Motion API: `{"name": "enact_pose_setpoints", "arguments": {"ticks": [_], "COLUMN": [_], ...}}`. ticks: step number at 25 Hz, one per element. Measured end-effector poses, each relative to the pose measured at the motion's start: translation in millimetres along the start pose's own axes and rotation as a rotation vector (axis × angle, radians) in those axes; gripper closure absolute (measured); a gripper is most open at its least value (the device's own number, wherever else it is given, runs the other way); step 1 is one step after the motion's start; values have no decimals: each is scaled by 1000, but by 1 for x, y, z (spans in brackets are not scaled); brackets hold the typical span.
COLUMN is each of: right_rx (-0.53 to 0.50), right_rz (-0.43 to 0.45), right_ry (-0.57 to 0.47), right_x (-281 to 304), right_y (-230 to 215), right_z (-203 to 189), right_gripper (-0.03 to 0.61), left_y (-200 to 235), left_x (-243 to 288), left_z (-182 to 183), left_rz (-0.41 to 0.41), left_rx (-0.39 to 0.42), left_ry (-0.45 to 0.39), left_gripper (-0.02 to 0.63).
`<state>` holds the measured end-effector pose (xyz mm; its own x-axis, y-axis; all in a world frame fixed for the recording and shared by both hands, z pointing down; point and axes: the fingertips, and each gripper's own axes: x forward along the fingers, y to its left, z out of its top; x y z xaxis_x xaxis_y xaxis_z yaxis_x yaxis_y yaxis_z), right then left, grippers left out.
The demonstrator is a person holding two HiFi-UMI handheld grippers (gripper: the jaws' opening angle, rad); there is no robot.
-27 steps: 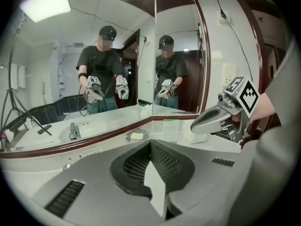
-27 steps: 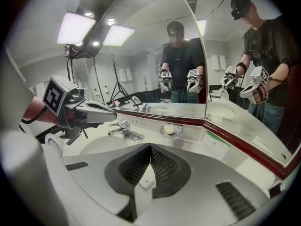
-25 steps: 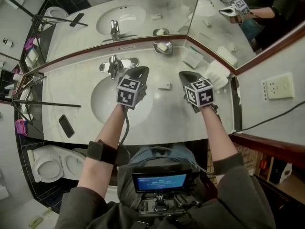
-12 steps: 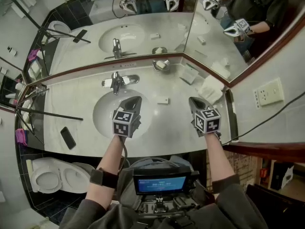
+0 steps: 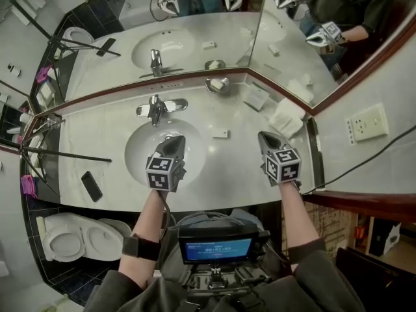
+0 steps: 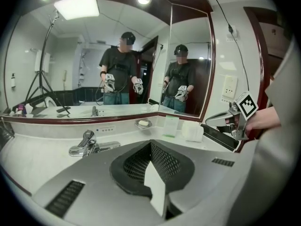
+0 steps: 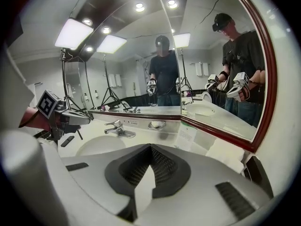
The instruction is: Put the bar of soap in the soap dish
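Head view: left gripper (image 5: pixel 175 140) and right gripper (image 5: pixel 264 137), jaws shut on both, nothing held. Left gripper view: bar of soap (image 6: pixel 144 123) seen lying in the soap dish (image 6: pixel 137 124), long axis crosswise. It is placed ahead, between both grippers, and neither is judged nearer.

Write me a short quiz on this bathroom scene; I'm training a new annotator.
1. True or false: the left gripper holds something.
2. The soap dish sits: A) inside the sink; B) at the back of the counter, right of the faucet; C) on the floor.
3. What dark flat thing lies on the counter left of the sink?
Key: 1 false, its fingers are shut on nothing; 2 B; 3 a phone.
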<state>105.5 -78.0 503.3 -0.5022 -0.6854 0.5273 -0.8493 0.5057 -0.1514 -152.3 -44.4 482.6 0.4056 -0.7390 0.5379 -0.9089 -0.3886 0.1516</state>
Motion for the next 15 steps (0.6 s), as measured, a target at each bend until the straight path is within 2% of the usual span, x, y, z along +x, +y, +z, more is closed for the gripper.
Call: {"name": "enact_pose_setpoints", "arguments": {"ticks": [15], "right_rx": [-3], "right_rz": [25], "right_ry": [12], "right_x": [1], "right_y": [0], "right_z": [-5], "right_gripper": [563], "left_y": [-7], "left_x": [-6], "left_z": [-3], "left_rz": [-8], "left_rx": [8], "left_ry": [8], "left_gripper": [612]}}
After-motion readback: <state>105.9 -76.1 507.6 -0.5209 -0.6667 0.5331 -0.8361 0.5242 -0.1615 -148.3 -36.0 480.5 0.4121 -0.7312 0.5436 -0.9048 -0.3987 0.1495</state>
